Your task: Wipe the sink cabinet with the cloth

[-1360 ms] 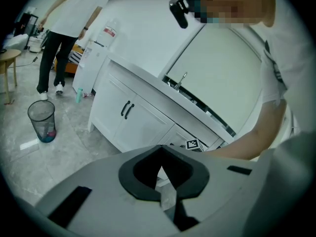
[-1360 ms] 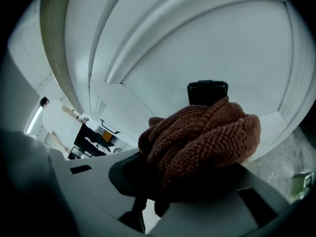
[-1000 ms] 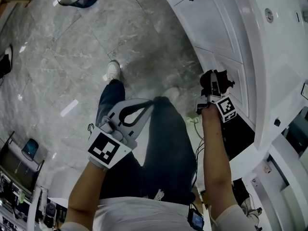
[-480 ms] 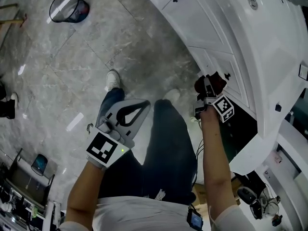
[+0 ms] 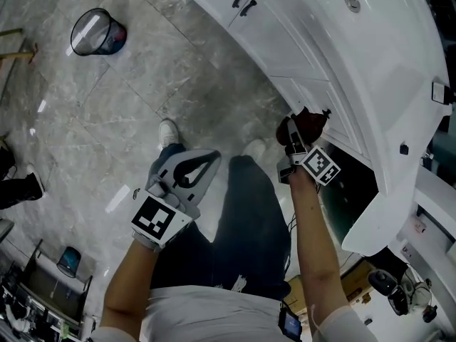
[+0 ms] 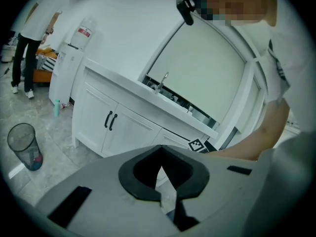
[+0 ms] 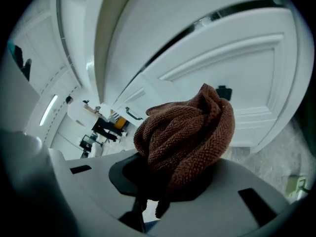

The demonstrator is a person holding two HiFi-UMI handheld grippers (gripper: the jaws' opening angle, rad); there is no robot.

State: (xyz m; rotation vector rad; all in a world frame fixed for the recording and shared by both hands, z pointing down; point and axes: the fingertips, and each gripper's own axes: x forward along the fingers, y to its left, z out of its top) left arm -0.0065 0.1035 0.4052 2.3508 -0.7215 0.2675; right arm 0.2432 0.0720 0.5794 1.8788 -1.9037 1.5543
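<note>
Item 1: brown terry cloth, bunched, clamped in my right gripper. It hides the jaw tips. I cannot tell whether it touches the white panelled sink cabinet, whose far end the head view's right edge cuts off.
Item 2: right forearm stretched up-frame towards the cabinet door.
Item 3: left gripper, jaws together, empty, lower left of the head view over grey marble floor.

A mesh wastebasket stands upright on the grey marbled floor, scraps inside.
</note>
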